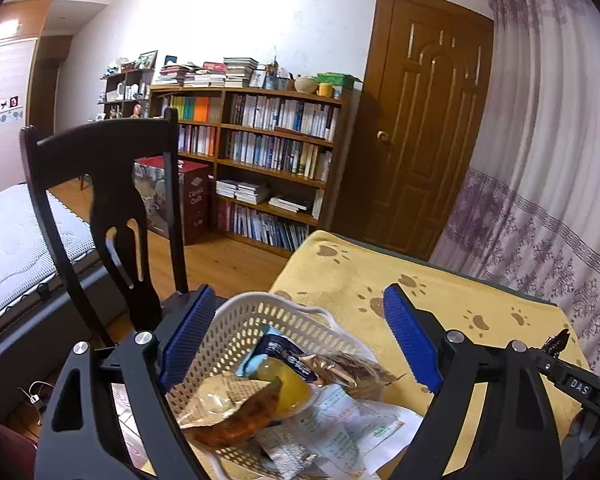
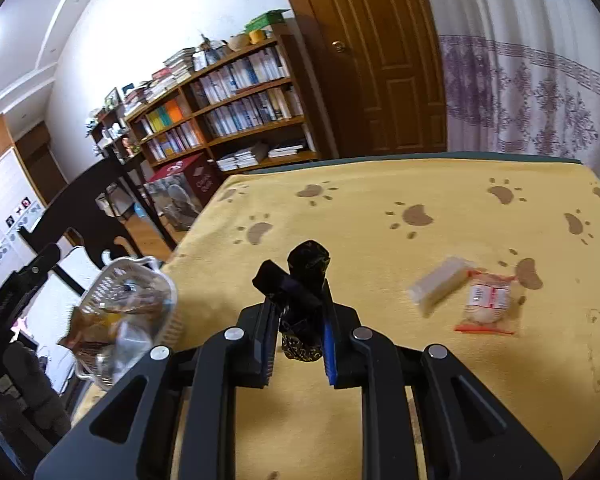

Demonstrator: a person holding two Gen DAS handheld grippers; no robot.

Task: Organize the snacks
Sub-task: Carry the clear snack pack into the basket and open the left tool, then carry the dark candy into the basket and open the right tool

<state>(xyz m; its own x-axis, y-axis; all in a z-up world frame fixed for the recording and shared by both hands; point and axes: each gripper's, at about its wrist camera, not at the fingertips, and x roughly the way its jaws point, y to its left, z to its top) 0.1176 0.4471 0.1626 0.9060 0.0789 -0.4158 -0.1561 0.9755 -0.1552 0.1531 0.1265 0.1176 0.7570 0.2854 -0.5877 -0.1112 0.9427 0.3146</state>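
A white perforated basket (image 1: pixel 236 328) sits at the table's left edge, holding several wrapped snacks (image 1: pixel 284 392). My left gripper (image 1: pixel 300 328) hangs open above it, blue pads on either side, nothing between them. In the right wrist view the basket (image 2: pixel 120 284) is at the left, blurred. My right gripper (image 2: pixel 298 308) is shut on a black twisted snack wrapper (image 2: pixel 306 268), held above the yellow cloth. A white bar-shaped snack (image 2: pixel 440 284) and a clear packet with red trim (image 2: pixel 486 302) lie on the cloth to the right.
A yellow paw-print cloth (image 2: pixel 380 208) covers the table. A dark wooden chair (image 1: pixel 112 184) stands at the table's left side. Behind are a bookshelf (image 1: pixel 260 152), a brown door (image 1: pixel 420 120) and a patterned curtain (image 1: pixel 540 200). The right gripper's body (image 1: pixel 572 376) shows at the left view's right edge.
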